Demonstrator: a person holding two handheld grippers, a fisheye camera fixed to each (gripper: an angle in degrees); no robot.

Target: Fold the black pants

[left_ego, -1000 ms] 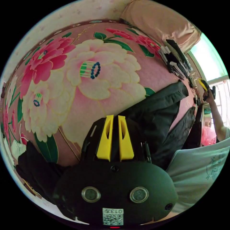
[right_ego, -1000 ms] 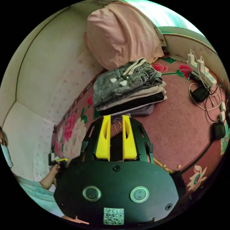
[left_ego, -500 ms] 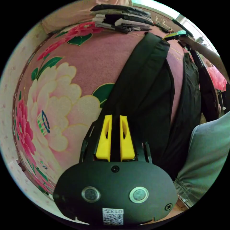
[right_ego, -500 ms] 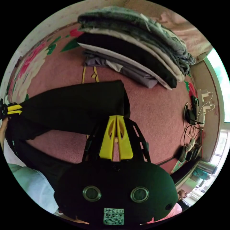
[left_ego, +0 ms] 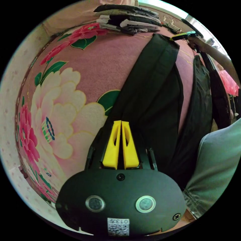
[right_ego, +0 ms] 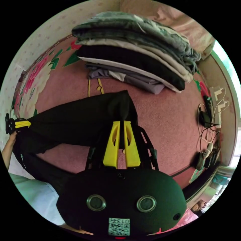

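The black pants [left_ego: 153, 82] lie on a pink flowered bedcover [left_ego: 75, 82], one leg stretched out long. In the left gripper view, my left gripper [left_ego: 121, 123] has its yellow jaws pressed together on one end of that leg. My right gripper [left_ego: 181, 37] shows far off at the other end, by the hem. In the right gripper view, my right gripper [right_ego: 120, 123] holds the bunched hem of the pants [right_ego: 75, 123] between its jaws, with the left gripper [right_ego: 20, 124] at the far left end. The second leg [left_ego: 200, 105] hangs off toward the person.
A stack of folded clothes [right_ego: 135, 57] sits close behind the hem, with a pink pillow [right_ego: 180, 22] beyond it. Chargers and cables [right_ego: 211, 118] lie to the right on the cover. The person's pale shirt [left_ego: 218, 163] shows at the edge.
The left jaws have closed tighter on the fabric. The right jaws now sit slightly apart with the hem bunched between them. Both views shifted only a little.
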